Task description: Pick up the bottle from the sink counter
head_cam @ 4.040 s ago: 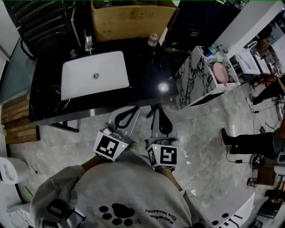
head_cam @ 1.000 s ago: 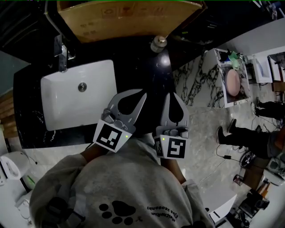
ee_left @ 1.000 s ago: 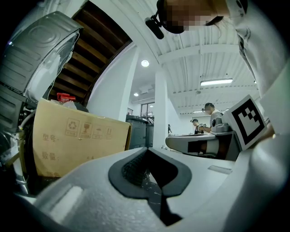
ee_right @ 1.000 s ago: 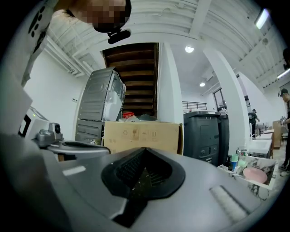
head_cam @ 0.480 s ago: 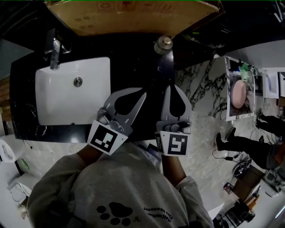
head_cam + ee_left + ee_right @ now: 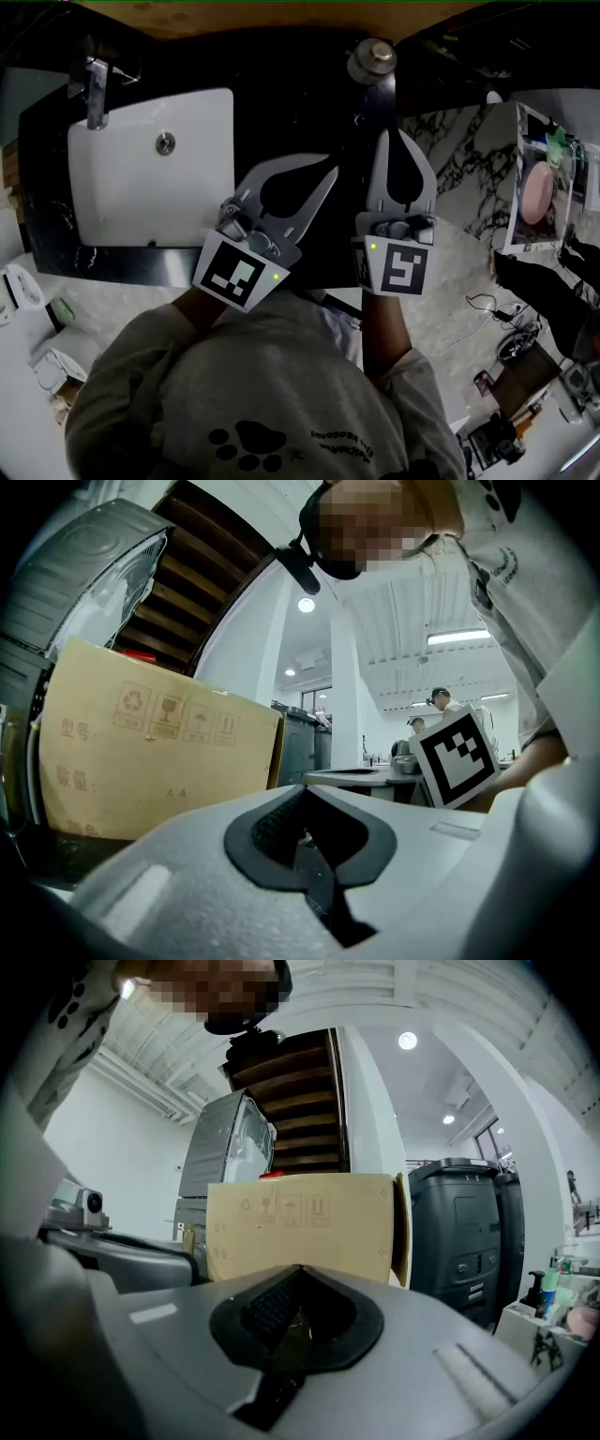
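Closed, empty left tool (image 6: 330, 172) and right tool (image 6: 395, 136) now reach farther across the black tabletop (image 6: 281, 112), nearing the far-edge round-capped dark bottle (image 6: 372, 58); opening pending.

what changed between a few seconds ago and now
Both grippers moved forward from over the floor to over the black counter; the right gripper now points roughly at the bottle, short of it, with the left gripper alongside. Nothing was taken hold of. Both stay shut and empty; the bottle stands where it was, by the cardboard box.
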